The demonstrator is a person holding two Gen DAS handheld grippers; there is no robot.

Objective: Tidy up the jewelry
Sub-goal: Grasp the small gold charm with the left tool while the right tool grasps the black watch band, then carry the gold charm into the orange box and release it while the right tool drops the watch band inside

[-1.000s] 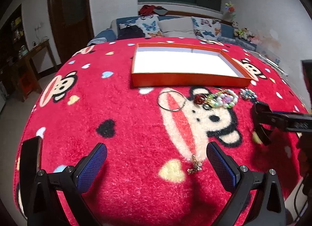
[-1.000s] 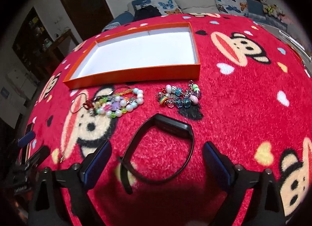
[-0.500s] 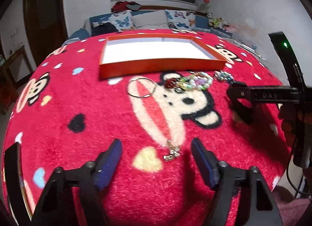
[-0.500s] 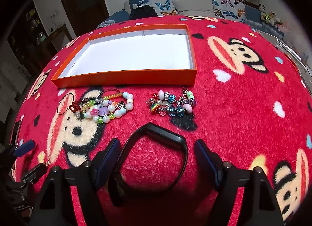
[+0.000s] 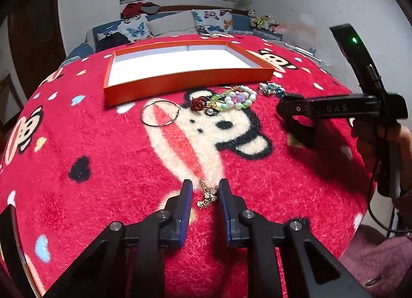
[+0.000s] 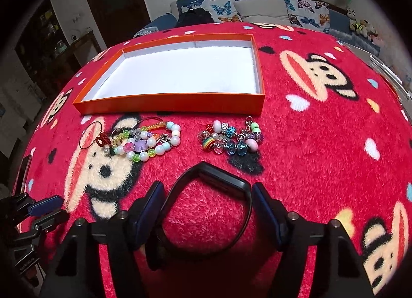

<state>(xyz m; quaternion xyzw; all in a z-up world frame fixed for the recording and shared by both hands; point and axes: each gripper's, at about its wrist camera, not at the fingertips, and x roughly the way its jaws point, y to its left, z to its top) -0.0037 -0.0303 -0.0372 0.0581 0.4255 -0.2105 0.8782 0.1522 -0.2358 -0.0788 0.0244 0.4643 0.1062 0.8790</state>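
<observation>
My left gripper [image 5: 205,190] points down at the red monkey blanket [image 5: 103,169]. Its jaws are closing around a small gold charm [image 5: 206,196] that lies between the blue pads, with a sliver of gap still on the left side. My right gripper [image 6: 207,185] straddles a black wristband [image 6: 221,178] that lies flat; its jaws are closing and the pads touch both sides of the band. Beyond lie a pastel pearl bracelet [image 6: 149,143], a glass-bead bracelet [image 6: 231,138] and a thin hoop [image 5: 159,112]. The orange box [image 6: 167,107] with a white floor stands behind them.
The right tool and the hand [image 5: 373,143] holding it fill the right side of the left wrist view. A dark flat slab [image 6: 24,172] lies at the blanket's left edge. A sofa with butterfly cushions [image 5: 213,20] stands behind the blanket.
The left jaws swung in from wide apart to just around the gold charm as the gripper dipped and rolled. The right jaws narrowed onto the black wristband; that hand stayed put.
</observation>
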